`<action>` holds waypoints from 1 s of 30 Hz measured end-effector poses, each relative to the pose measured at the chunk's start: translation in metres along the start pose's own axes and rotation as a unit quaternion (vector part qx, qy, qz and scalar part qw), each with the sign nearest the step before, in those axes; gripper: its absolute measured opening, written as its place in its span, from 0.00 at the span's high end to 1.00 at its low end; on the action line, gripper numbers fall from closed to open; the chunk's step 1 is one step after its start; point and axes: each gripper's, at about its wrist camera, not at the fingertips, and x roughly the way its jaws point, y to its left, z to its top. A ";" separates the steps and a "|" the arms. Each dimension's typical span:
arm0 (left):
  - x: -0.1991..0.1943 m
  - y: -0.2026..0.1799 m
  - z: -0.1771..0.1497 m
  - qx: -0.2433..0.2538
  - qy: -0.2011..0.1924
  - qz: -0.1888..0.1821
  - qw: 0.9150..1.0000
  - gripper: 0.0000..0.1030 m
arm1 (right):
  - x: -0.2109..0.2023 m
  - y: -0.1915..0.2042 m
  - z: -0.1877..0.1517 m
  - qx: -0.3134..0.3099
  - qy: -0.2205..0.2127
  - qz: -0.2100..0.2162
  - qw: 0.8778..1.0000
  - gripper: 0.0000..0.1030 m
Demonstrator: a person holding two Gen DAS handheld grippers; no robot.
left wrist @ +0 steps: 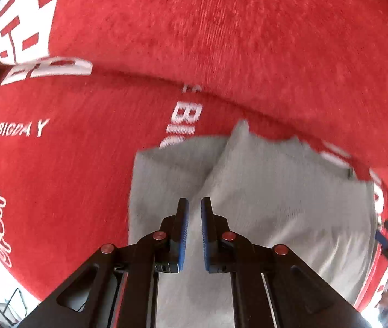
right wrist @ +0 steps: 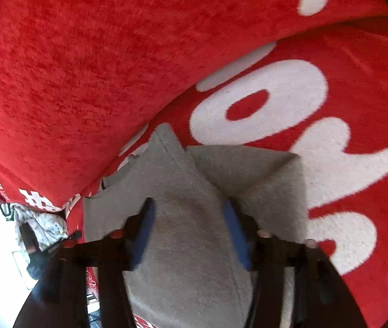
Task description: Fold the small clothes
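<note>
One grey garment point(left wrist: 276, 196) lies on a red cover with white lettering point(left wrist: 84, 164), partly folded, close against a raised red fold. A pale crumpled cloth point(right wrist: 46, 224) sits off to the side. Left gripper point(left wrist: 194, 213): jaws nearly together, a fold of grey fabric between them. Right gripper point(right wrist: 188, 218): jaws well apart, straddling a ridge of the garment, pads not pressing.

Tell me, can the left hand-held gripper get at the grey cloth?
Probably yes. The left hand-held gripper hangs right above the grey cloth on the red blanket; nothing lies between them, but its jaws are nearly shut and must open first.
</note>
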 end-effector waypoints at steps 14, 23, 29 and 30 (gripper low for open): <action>-0.029 0.001 -0.093 0.083 0.015 -0.015 0.996 0.01 | -0.026 0.012 -0.121 0.048 0.007 0.066 0.997 0.28; -0.023 0.042 -0.105 0.089 0.056 -0.051 0.993 0.01 | -0.036 -0.023 -0.215 0.128 0.009 0.028 0.991 0.24; 0.000 0.048 -0.110 0.088 0.083 -0.083 0.989 0.13 | -0.040 -0.065 -0.212 0.232 -0.061 0.028 0.971 0.24; 0.003 0.048 -0.110 0.087 0.085 -0.087 0.989 0.16 | -0.039 -0.069 -0.209 0.243 -0.069 0.029 0.967 0.24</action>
